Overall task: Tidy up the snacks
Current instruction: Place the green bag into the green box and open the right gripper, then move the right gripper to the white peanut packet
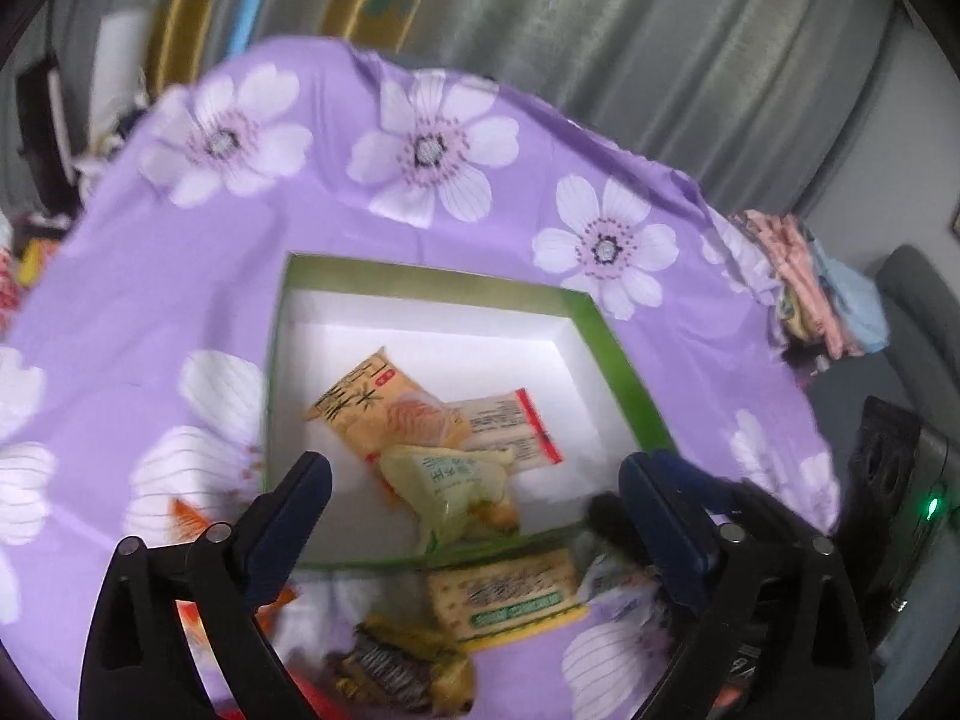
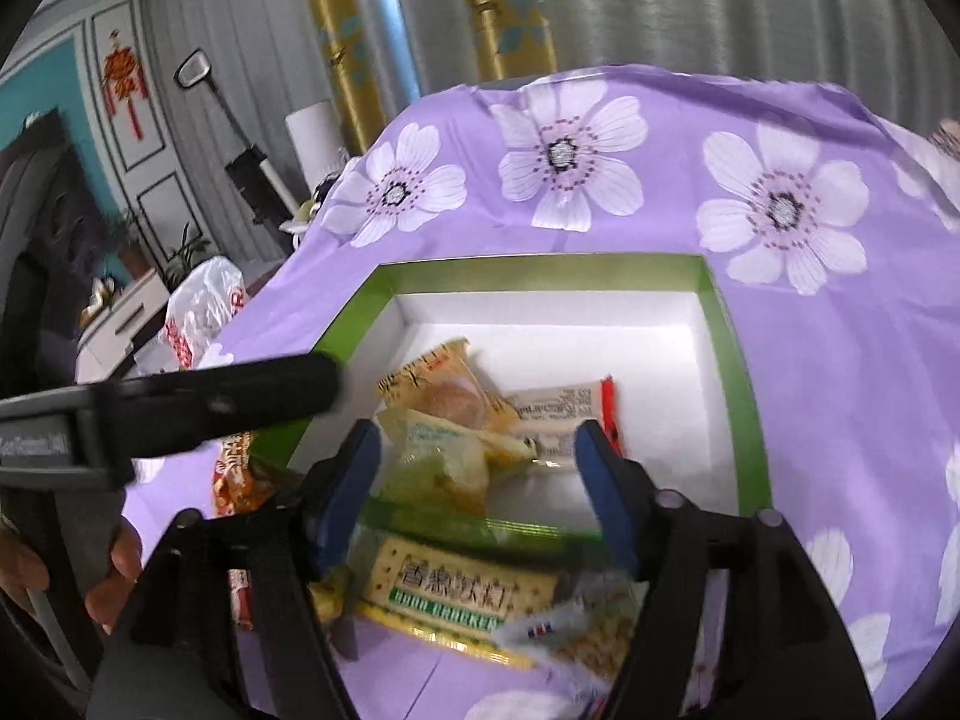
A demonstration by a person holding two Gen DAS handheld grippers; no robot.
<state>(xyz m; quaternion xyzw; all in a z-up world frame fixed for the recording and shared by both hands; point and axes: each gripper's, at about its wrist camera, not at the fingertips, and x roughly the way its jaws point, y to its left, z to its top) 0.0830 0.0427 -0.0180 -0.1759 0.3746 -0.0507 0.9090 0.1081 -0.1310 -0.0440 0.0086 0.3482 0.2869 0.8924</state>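
Left gripper (image 1: 474, 468): fingers spread wide, holding nothing, above the box's near edge.
Box (image 1: 606, 330): green rim, white inside, on the purple flowered cloth (image 1: 336, 222).
Snack packets (image 1: 420, 420): three lying inside the box.
Cracker pack (image 1: 504, 594): on the cloth, just outside the near rim.
Right gripper (image 2: 477, 450): fingers apart, empty, over the near rim.

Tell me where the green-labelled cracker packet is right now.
The cracker packet lies on the purple flowered cloth, just outside the near wall of the green box, low in both wrist views, between the open right gripper fingers.
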